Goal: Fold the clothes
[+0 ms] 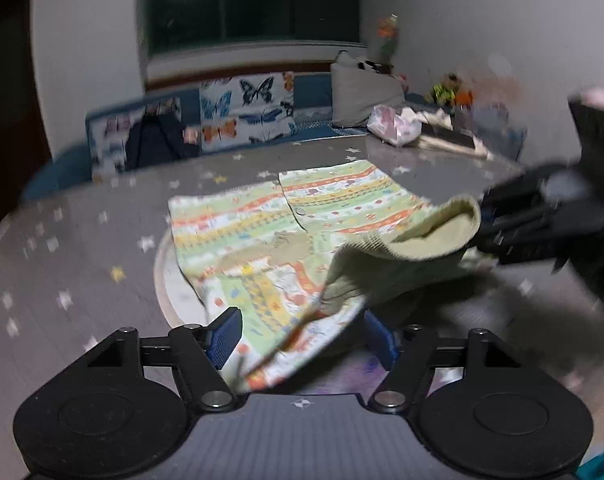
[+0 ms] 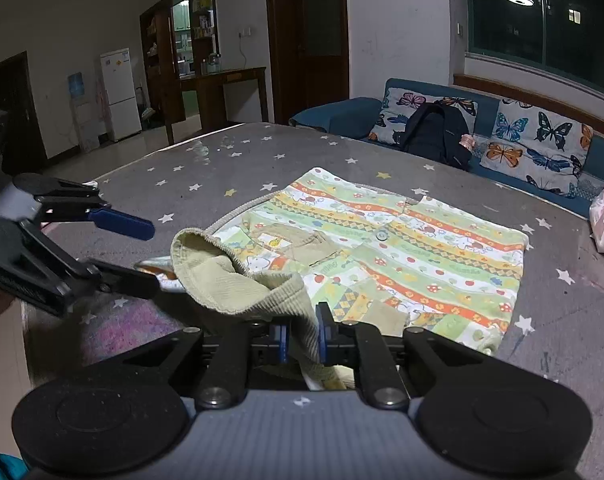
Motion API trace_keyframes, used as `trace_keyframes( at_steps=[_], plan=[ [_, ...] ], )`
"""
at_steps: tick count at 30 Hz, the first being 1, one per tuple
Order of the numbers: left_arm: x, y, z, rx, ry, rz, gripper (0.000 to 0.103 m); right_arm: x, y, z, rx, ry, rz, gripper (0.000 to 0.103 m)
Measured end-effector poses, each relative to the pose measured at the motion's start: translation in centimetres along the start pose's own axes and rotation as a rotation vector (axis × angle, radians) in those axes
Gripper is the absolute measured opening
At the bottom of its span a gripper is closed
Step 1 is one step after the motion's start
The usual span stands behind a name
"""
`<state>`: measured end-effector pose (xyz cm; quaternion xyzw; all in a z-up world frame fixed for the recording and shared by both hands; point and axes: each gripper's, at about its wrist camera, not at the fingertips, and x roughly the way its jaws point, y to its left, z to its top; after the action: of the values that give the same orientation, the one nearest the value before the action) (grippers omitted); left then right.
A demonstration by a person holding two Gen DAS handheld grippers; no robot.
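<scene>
The right hand-held gripper [image 2: 302,338] has its blue pads closed tight on the green ribbed edge of a patterned child's garment [image 2: 401,248], pinching a thin fold of it at the 6 o'clock side of the right wrist view. The left hand-held gripper [image 2: 142,254] stands with its jaws wide apart; in the left wrist view a corner of the cloth lies between the spread pads, but nothing is clamped. The garment lies mostly flat on the star-printed grey worktop [image 2: 206,168], with its near corner lifted and turned over towards 9 o'clock from the right gripper.

The chief risk, judging from this, is that only one corner is held. If the right gripper carries the ribbed edge across while the left has no grip, the fold may run skew, and the flat part may drag and bunch along the worktop. The pinch is narrow too, so the knit could slip out under a pull. The left wrist view is blurred, which suggests quick motion, and a hasty closing there could catch two layers instead of one
</scene>
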<state>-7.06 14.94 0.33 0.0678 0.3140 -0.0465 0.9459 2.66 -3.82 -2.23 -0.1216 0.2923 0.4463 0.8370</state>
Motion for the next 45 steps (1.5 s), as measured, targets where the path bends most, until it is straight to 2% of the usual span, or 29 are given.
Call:
trace_keyframes(
  at_steps=[4,5,6,8,11,13,20,28,31,38,45],
  plan=[
    [1.5,-0.8,-0.9,0.134,0.006,0.034,0.070,0.0,0.1,0.1,0.011,-0.006,-0.008,0.012],
    [1.8,-1.0,-1.2,0.167,0.008,0.042,0.065,0.0,0.1,0.2,0.012,-0.008,-0.011,0.011],
    [2.2,-1.2,-1.4,0.200,0.010,0.050,0.060,-0.1,0.1,0.2,0.014,-0.012,-0.012,0.011],
    [3.0,-1.5,-1.9,0.266,0.013,0.066,0.030,-0.2,0.2,0.1,0.017,-0.023,-0.014,0.009],
    [3.2,-1.4,-2.4,0.264,0.005,0.060,0.012,-0.5,0.4,-0.1,0.023,-0.049,-0.015,0.006],
    [2.6,-1.4,-2.4,0.246,-0.014,0.049,0.008,-0.9,0.6,-0.4,0.022,-0.066,-0.014,0.005],
    [-1.6,-1.6,-2.2,0.178,-0.071,0.003,0.007,-4.1,1.6,-0.7,-0.016,-0.097,0.017,0.005],
    [-8.2,-2.9,-3.4,0.140,-0.099,-0.089,0.007,-10.9,4.1,-1.4,-0.070,-0.115,0.118,0.005],
    [-9.6,-3.2,-3.4,0.135,-0.108,-0.106,0.007,-12.6,4.7,-1.4,-0.089,-0.121,0.136,0.005],
    [-8.0,-1.5,-0.8,0.086,-0.128,-0.114,0.007,-11.6,3.3,0.7,-0.084,-0.125,0.118,0.004],
    [-3.4,1.8,2.8,0.035,-0.116,-0.098,0.007,-7.0,0.1,4.9,-0.093,-0.101,0.065,0.004]
  ],
)
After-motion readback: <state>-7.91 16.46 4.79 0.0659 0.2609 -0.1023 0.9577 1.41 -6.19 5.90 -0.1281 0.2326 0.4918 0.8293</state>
